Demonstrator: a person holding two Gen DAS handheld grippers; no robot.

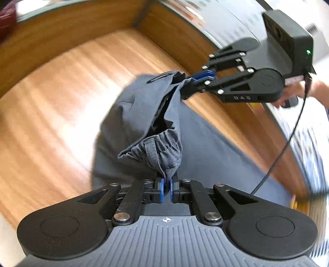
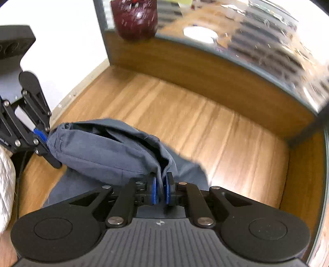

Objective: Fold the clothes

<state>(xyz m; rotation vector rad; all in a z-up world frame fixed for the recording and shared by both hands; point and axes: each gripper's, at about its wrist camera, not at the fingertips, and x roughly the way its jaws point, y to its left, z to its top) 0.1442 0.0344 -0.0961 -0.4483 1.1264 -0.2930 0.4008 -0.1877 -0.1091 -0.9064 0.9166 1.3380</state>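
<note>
1. A grey garment [image 1: 144, 115], made of a twill-like cloth, is held up above a wooden tabletop [image 1: 61, 106] between two handheld grippers.
2. The left gripper [image 1: 167, 188], seen close up in its own camera, has its blue-padded fingers pressed together on a bunched edge of the grey garment.
3. The right gripper [image 1: 202, 79] appears further back in the same view, its blue-padded fingers likewise clamped on another part of the garment's edge.
4. A person's hand [image 1: 296, 96] grips the handle of the right gripper, and a black cable [image 1: 287, 139] hangs down from it.
5. In the right wrist view, the right gripper [image 2: 161, 191] pinches a fold of the garment [image 2: 102, 150] between its blue pads [image 2: 154, 191].
6. There the left gripper [image 2: 44, 139] shows at the left edge, holding the far end of the cloth.
7. The cloth sags in a loose pouch between the two grippers, and its lower part drapes down onto the tabletop [image 2: 205, 123].
8. Low wooden walls [image 2: 185, 61] border the tabletop at the back and side.
9. A dark red, rounded object [image 2: 134, 19] sits on top of the back wall; it is too blurred to identify.
</note>
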